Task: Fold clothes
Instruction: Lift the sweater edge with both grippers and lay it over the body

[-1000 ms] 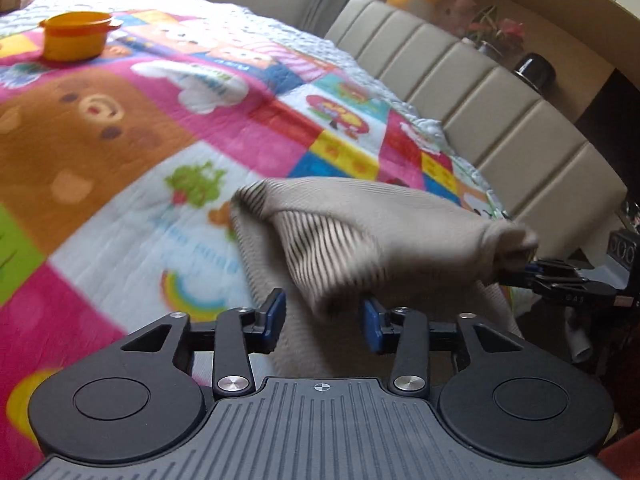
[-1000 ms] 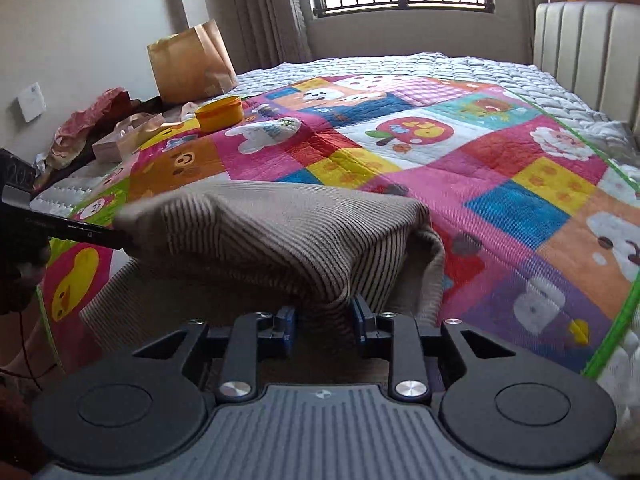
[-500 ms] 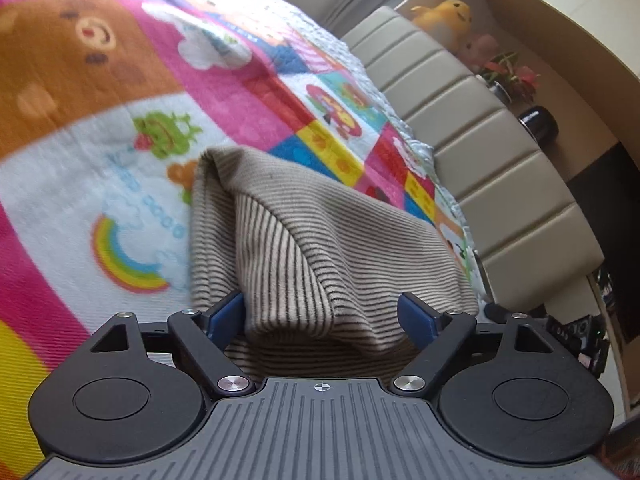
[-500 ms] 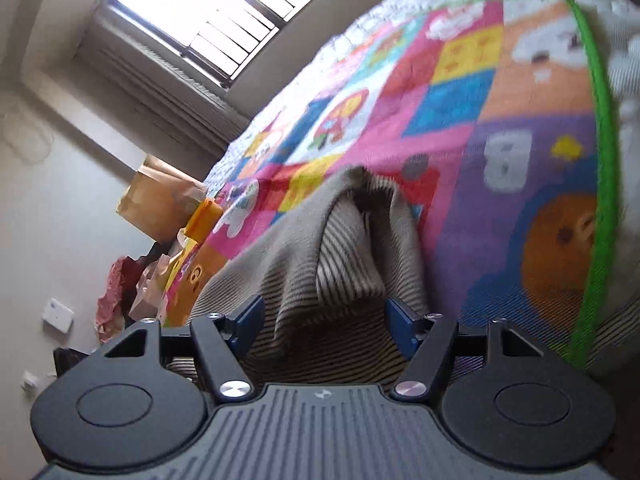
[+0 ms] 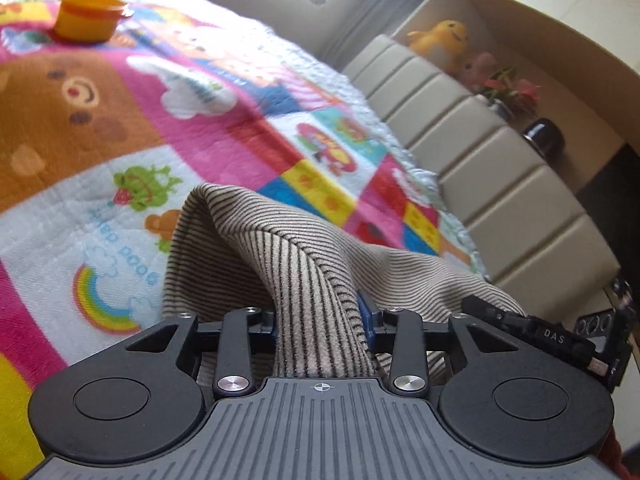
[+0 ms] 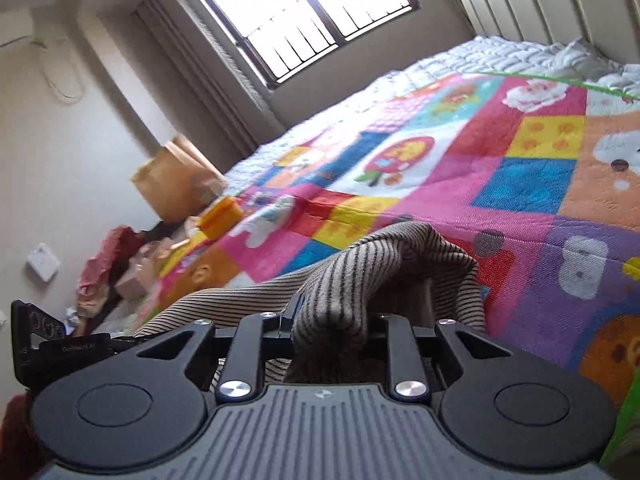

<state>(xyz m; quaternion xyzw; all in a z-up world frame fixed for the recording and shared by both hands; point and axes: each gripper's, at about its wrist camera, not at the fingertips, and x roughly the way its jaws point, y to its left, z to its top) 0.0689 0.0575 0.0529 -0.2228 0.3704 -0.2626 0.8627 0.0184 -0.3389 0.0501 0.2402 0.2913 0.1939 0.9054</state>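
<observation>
Seen from its own wrist camera, the left gripper [image 5: 322, 326] is showing a dark grey ribbed deck with a small white crosshair mark at its front edge. On either side of that crosshair, black round housings with raised discs are sitting, and two black link arms are running forward from silver screws, with smaller screws at their far pivots. Blue pads are lining the fingers [image 5: 365, 314]. The right gripper [image 6: 332, 322] is looking alike: ribbed grey deck, crosshair mark, black housings, silver screws. A red sleeve edge is peeking in at the deck's lower corner in each view.
</observation>
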